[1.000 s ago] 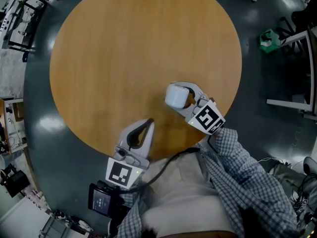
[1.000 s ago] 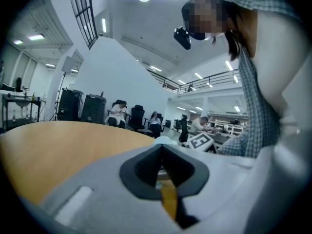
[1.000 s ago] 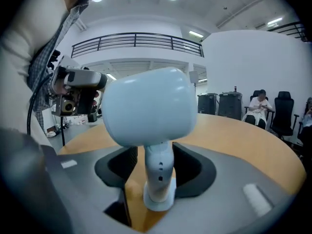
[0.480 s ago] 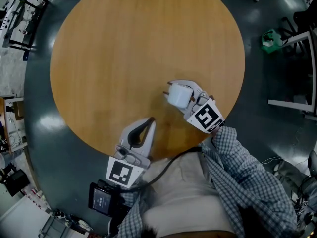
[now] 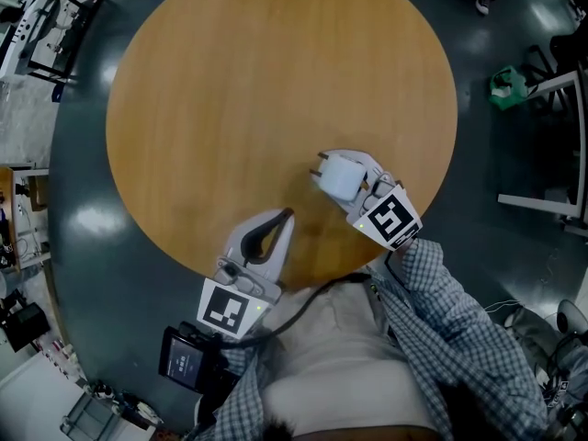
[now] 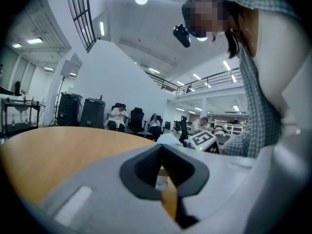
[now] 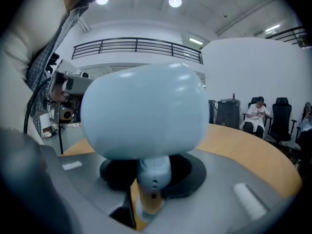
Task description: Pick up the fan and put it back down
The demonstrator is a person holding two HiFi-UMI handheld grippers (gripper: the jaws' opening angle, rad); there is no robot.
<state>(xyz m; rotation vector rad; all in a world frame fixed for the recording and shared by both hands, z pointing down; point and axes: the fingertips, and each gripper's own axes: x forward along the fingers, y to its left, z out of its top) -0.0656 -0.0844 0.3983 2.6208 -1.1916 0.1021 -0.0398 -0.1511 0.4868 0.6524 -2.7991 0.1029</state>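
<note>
A small pale-blue fan (image 5: 344, 175) with a rounded head is held near the table's front right part. My right gripper (image 5: 334, 169) is shut on it. Its jaws have just been closing, and in the right gripper view the pads clamp the fan's stem (image 7: 152, 177) under the big head (image 7: 146, 108). The fan hangs a little above the round wooden table (image 5: 230, 90). My left gripper (image 5: 283, 217) rests at the table's front edge, jaws together, nothing between them (image 6: 161, 149). The left gripper view shows the fan (image 6: 165, 139) off to the right.
Dark glossy floor surrounds the table. A green object (image 5: 508, 85) and a metal frame (image 5: 551, 196) stand on the floor at right, an equipment rack (image 5: 55, 12) at upper left. People sit on chairs (image 7: 258, 113) far beyond the table.
The right gripper's jaws have closed from wide open onto the fan, and gripper and fan have risen slightly. The left gripper has stayed put.
</note>
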